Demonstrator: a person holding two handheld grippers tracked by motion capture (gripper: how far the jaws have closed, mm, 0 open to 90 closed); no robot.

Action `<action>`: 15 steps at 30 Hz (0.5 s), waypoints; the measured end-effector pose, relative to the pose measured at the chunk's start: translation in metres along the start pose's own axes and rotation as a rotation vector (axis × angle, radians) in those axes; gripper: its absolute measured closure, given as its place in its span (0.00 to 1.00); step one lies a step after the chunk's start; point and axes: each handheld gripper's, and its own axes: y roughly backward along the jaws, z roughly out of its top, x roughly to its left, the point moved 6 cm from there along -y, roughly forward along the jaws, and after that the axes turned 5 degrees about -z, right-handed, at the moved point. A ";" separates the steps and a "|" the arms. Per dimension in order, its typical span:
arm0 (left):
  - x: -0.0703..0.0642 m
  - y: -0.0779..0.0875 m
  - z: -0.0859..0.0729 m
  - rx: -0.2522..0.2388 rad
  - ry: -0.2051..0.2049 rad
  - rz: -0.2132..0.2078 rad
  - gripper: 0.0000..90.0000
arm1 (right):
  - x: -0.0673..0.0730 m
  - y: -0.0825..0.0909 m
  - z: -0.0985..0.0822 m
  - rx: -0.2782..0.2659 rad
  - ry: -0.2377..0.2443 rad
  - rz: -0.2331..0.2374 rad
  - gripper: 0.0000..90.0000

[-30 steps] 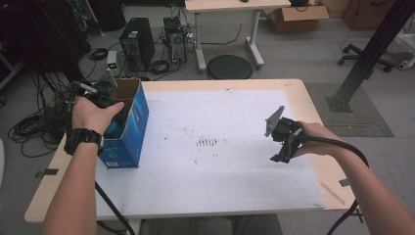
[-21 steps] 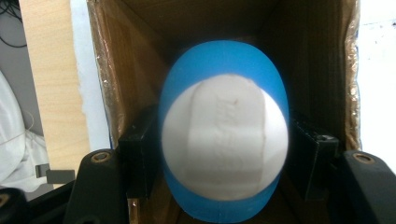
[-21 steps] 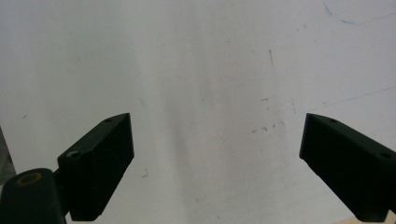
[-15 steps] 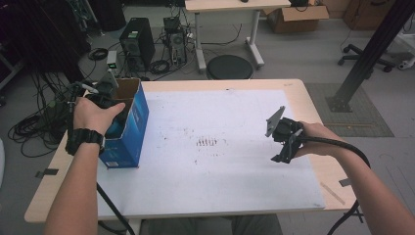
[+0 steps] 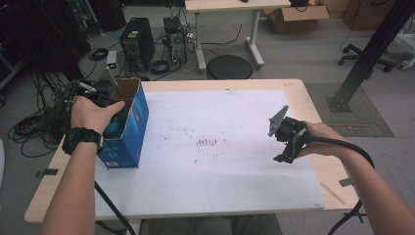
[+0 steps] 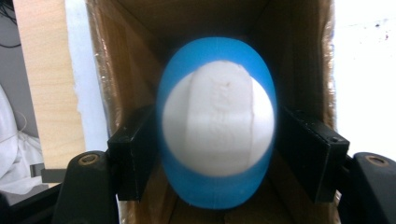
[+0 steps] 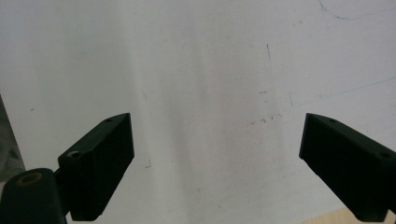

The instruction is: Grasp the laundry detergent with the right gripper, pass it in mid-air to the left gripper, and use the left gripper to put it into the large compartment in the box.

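An open blue box with a brown cardboard inside stands at the table's left edge. My left gripper reaches into its open top and is shut on a round blue object with a white face, pinched between both jaws. In the high view a hand covers the left gripper above the box. My right gripper hovers over the right side of the white sheet. In its own view the right gripper is open with only the bare sheet between the jaws.
The white sheet covers most of the wooden table. Behind the table lie computer towers, tangled cables and a round black stool. A black slanted post rises at the far right.
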 end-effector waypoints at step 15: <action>-0.035 0.062 0.005 -0.091 -0.157 0.035 0.31 | 0.002 0.007 0.005 -0.008 0.005 0.001 0.11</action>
